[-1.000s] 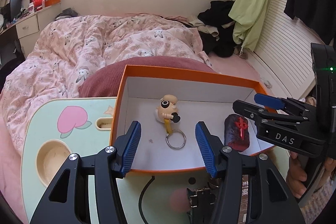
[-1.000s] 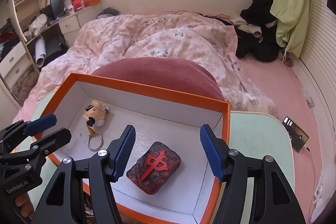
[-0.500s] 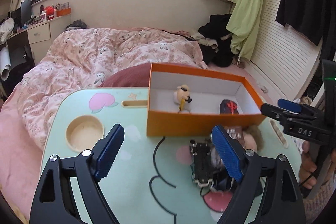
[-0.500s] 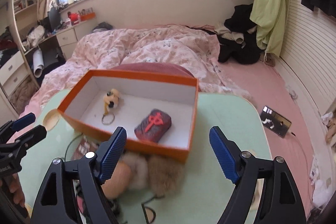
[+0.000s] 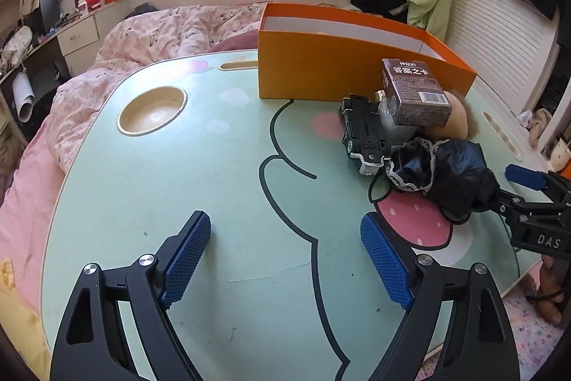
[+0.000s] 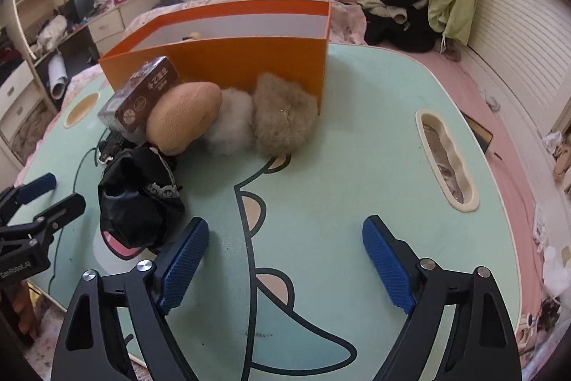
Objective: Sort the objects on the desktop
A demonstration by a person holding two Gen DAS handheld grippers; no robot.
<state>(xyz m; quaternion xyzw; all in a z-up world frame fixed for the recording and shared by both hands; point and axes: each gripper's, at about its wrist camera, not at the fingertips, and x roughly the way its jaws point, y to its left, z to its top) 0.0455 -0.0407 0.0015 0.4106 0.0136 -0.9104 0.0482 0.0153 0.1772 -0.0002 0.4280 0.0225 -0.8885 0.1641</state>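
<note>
- The orange box (image 6: 228, 59) is sitting at the far side of the green lap table (image 5: 200, 188); from your right-hand camera only a small tan bit is peeking over its near wall, and your left-hand camera is showing nothing but its white inner walls.
- The round cup recess (image 5: 152, 111) in the table is holding nothing.
- Just in front of the box a pile is lying: a brown card box (image 5: 414, 91), a black toy car (image 5: 364, 134), a black lace-trimmed cloth (image 6: 139, 199) and a fluffy plush (image 6: 242, 116), all touching one another.
- A second ago you were holding both grippers right over the box, looking down at a keychain figure and a red-marked tile inside; now you are seeing the box from the side, farther off.
- Your left gripper (image 5: 282, 256) is opening its jaws wide over bare table, nothing between them.
- Your right gripper (image 6: 285, 259) is opening likewise, empty.
- The toy car is half hidden under the card box; the box floor is out of sight.
</note>
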